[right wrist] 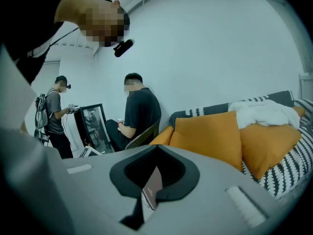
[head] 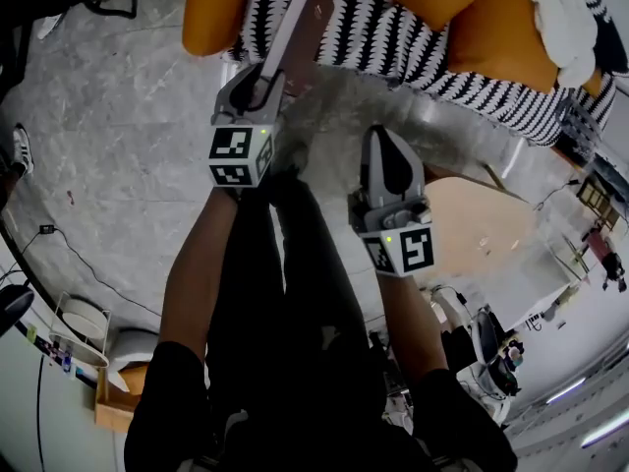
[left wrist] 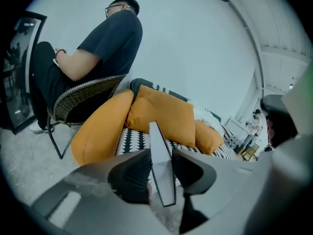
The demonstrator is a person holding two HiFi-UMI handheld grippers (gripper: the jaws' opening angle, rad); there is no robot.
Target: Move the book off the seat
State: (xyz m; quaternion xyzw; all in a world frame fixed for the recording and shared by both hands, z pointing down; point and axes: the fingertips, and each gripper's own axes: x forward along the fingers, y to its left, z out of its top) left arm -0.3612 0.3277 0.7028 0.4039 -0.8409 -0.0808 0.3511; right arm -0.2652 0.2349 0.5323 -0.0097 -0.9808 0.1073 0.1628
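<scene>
Right up close, the left gripper (head: pixel 257 82) is clamping the book (head: pixel 295 23) by its near end. Both pads are pressing on the covers, so the jaws are sitting about a book's thickness apart. The book is showing edge-on, sticking up and away toward the sofa (head: pixel 393 37), lifted in front of the black-and-white patterned seat rather than lying on it.

The right gripper (head: pixel 388 144) is hanging just beside the left one, a bit nearer the person. Its jaws are drawn in close with only a narrow slot left. A slice of the book's brown cover is showing in that slot, but I can't tell if the pads are actually pinching it.

Further back, orange cushions (left wrist: pixel 161 114) are leaning along the sofa, with a white blanket (right wrist: pixel 264 112) bunched on top. Beyond the sofa's end a person (left wrist: pixel 105 48) is sitting in a wicker chair (left wrist: pixel 83 97), and farther off someone (right wrist: pixel 55 114) is standing by a framed mirror (right wrist: pixel 93 126).
</scene>
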